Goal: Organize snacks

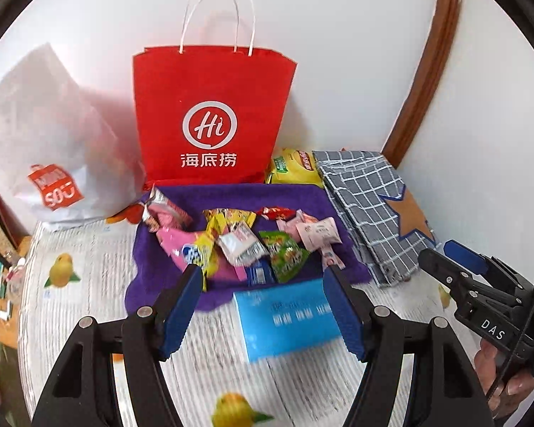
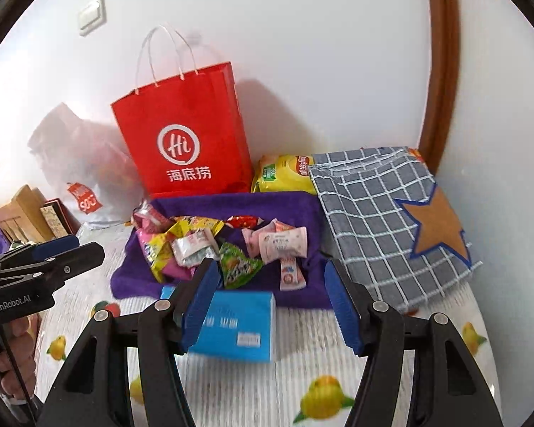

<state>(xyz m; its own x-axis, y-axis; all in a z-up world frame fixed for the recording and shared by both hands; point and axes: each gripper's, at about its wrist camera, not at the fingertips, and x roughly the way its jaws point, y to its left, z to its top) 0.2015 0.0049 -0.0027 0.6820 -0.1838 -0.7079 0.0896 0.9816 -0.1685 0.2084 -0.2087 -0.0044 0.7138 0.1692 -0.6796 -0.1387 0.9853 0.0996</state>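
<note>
While both jaws stand wide and empty, the left gripper (image 1: 261, 302) and right gripper (image 2: 272, 300) hover above the blue box (image 2: 236, 323), near the snack packets (image 1: 252, 243) heaped on a purple cloth (image 2: 284, 206) beyond, on the fruit-print tablecloth (image 2: 302, 373) before a red paper bag (image 1: 210, 117).

Left claw (image 1: 261, 306) and right claw (image 2: 272, 304) both hover side by side, jaws spread wide, gripping nothing.
</note>
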